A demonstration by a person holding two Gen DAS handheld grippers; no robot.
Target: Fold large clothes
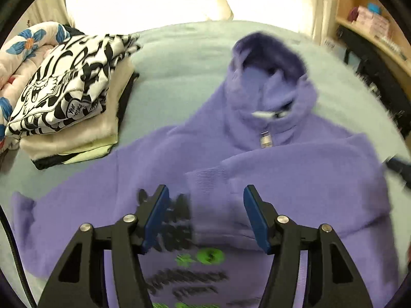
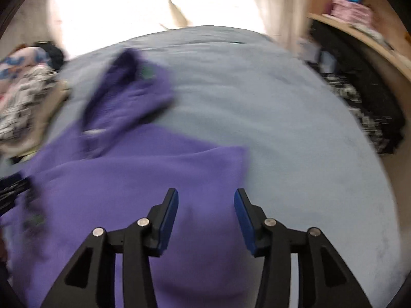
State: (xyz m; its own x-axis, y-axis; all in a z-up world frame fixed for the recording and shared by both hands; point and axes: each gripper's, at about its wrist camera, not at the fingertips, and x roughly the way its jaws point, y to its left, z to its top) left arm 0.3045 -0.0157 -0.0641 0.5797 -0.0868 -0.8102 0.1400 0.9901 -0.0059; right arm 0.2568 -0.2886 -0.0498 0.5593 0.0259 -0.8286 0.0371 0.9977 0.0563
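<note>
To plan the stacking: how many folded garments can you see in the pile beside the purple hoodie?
4 visible: patterned black-and-white top, cream one below, pale green, then black at bottom. More may be hidden.

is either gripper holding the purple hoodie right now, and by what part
Neither holds anything. The left gripper and right gripper both stand open above the purple hoodie, nothing between their pads.

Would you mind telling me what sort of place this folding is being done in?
Most likely a bedroom at home: the purple hoodie lies on a wide soft surface like a bed, with a floral quilt beside folded clothes, and wooden shelves at one side.
</note>
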